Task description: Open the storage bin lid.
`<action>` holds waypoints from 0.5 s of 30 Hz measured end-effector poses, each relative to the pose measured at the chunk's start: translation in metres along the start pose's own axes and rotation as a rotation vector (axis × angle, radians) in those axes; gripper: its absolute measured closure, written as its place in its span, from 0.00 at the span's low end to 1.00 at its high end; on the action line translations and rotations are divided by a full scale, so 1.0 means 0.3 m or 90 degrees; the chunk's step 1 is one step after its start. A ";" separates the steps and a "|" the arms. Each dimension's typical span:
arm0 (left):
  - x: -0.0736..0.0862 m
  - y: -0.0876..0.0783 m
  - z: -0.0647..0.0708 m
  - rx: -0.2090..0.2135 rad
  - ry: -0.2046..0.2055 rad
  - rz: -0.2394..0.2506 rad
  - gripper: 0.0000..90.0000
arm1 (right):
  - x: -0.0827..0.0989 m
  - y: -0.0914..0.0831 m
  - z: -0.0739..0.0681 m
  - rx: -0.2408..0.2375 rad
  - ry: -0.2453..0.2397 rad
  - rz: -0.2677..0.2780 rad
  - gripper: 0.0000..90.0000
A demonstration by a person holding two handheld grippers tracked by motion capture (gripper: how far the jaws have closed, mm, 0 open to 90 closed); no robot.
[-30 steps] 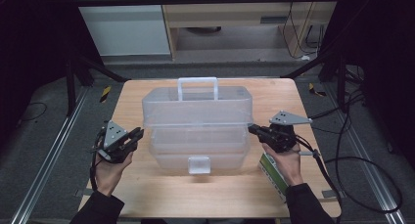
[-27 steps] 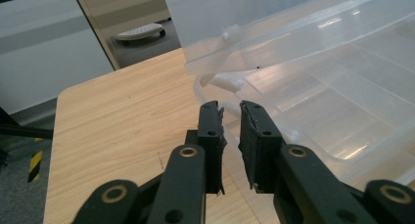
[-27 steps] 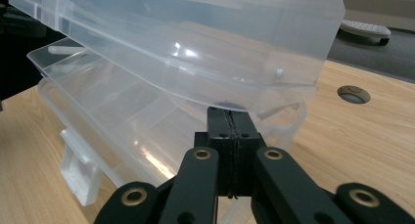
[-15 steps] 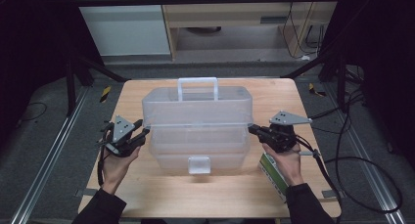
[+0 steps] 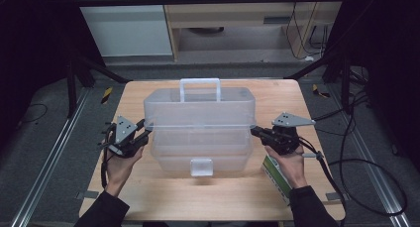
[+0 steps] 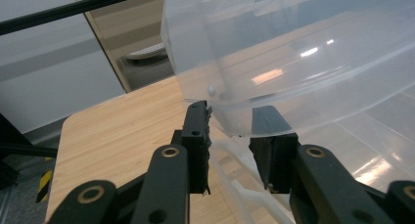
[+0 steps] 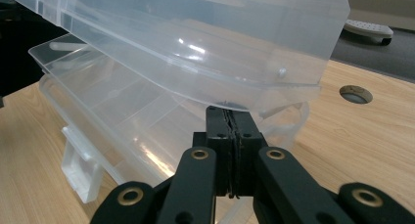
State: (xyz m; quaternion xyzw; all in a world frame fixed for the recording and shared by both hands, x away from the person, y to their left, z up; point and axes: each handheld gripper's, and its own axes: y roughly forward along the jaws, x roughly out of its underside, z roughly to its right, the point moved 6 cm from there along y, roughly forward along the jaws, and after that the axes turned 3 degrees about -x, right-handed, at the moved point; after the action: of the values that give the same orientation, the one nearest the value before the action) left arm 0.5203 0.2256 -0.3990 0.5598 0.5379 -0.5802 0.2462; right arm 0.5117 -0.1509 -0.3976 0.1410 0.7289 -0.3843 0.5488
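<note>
Our left hand-held gripper (image 5: 140,134) has just moved in, jaws closing around the lid rim of the clear box (image 5: 200,123) mid-counter (image 5: 237,197), not yet pinching. Our right hand-held gripper (image 5: 257,132), jaws pressed together, props the lid's opposite edge.

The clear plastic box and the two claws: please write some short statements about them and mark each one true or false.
1. The clear plastic box has its lid fully closed. False: the lid is raised off the base, with a gap beneath it.
2. The right claw has its jaws shut together under the lid's edge. True.
3. The left claw is shut with nothing between its jaws. False: its jaws stand apart, with the lid's rim between them.
4. A white handle stands at the far side of the box. True.
5. A green and white package lies on the table by the right hand. True.
</note>
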 end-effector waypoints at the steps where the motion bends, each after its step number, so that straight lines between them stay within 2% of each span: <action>1: -0.001 0.000 0.000 -0.002 0.000 -0.001 0.76 | 0.000 0.000 0.000 0.001 -0.001 0.000 0.98; 7: -0.003 -0.002 0.000 -0.010 -0.001 -0.008 0.78 | 0.006 -0.002 0.000 0.013 -0.011 -0.016 0.93; 13: -0.006 -0.004 -0.001 -0.012 -0.003 -0.012 0.79 | 0.048 0.010 0.003 0.028 -0.012 -0.071 0.85; 14: -0.006 -0.004 -0.001 -0.012 -0.003 -0.012 0.79 | 0.061 0.015 0.007 0.040 -0.008 -0.090 0.83; 15: -0.006 -0.004 0.000 -0.013 -0.002 -0.013 0.79 | 0.061 0.015 0.007 0.040 -0.008 -0.090 0.83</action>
State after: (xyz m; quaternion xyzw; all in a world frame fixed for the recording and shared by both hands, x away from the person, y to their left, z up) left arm 0.5196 0.2255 -0.3970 0.5509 0.5488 -0.5782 0.2470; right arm 0.5096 -0.1534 -0.4164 0.1039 0.7209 -0.4455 0.5206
